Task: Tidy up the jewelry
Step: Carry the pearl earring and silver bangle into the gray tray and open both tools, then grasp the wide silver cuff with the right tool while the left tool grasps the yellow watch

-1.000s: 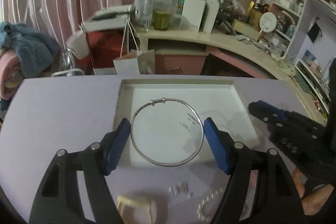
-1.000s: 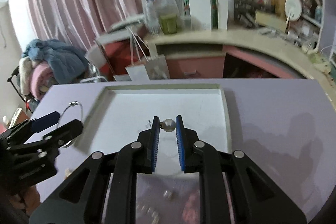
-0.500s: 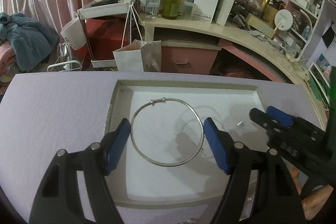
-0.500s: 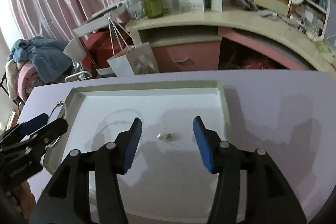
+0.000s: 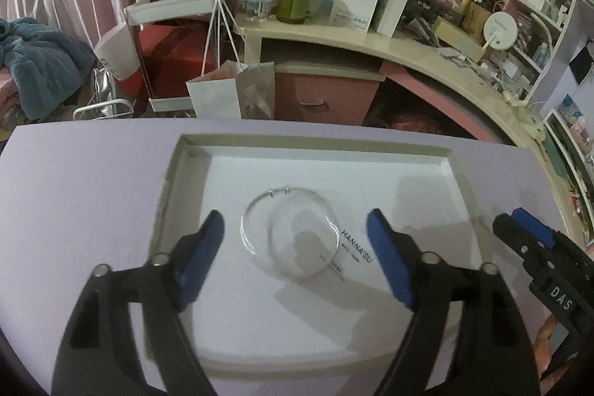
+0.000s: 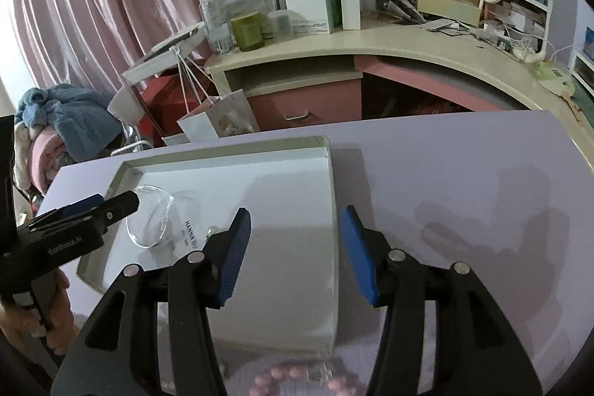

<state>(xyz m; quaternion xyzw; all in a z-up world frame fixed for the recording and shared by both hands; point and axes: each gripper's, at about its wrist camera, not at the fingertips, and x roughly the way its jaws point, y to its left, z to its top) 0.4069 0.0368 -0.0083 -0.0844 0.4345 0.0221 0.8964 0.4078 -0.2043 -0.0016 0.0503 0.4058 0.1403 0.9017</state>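
Observation:
A thin silver bangle [image 5: 247,236] lies blurred on the floor of the white tray [image 5: 315,143]. My left gripper [image 5: 295,223] hangs just above it. Its jaws are opening and stand wide on either side of the ring without touching it. In the right wrist view the bangle [image 6: 146,245] sits at the tray's left end under the left gripper [image 6: 115,201]. A small pearl earring [image 6: 211,230] rests beside the printed lettering. My right gripper [image 6: 295,214] is open and empty over the tray's right rim [image 6: 330,180]. It also shows at the right edge of the left wrist view [image 5: 516,221].
The tray sits on a lilac table [image 5: 81,180]. Blurred pink beads [image 6: 293,373] lie on the table near the front edge, below the right gripper. A cluttered curved desk [image 6: 408,43] and a paper bag [image 5: 230,91] stand beyond the table's far edge.
The left jaws have spread and let go of the bangle, which now lies in the tray. The right gripper opened, left the pearl earring in the tray and drew back to the right.

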